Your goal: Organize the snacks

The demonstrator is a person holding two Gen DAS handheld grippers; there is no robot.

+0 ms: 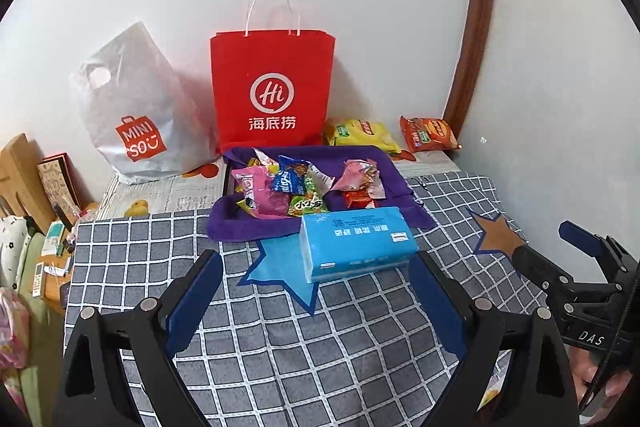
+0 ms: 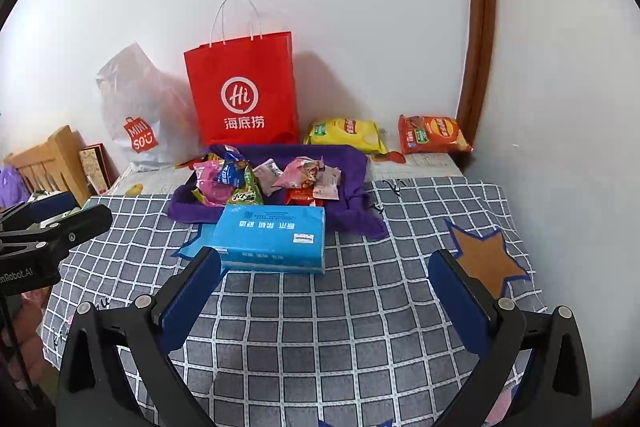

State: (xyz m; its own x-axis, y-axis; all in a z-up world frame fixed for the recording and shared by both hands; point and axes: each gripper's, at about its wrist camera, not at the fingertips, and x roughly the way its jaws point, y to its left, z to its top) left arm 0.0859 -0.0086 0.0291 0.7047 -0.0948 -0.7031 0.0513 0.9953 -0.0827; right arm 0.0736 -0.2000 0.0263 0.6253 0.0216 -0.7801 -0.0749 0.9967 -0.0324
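Hovering low over the checked cloth [image 2: 320, 327], left gripper [image 1: 316, 291] & right gripper [image 2: 326, 285] both gape wide, empty — 2 chip bags, 1 tissue pack [image 1: 356, 243].

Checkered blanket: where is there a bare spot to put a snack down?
The checkered blanket is bare between the blue tissue pack and both open grippers, left gripper and right gripper. There is more room around the brown star patch. It is crowded on the purple cloth, heaped with small snack packets.
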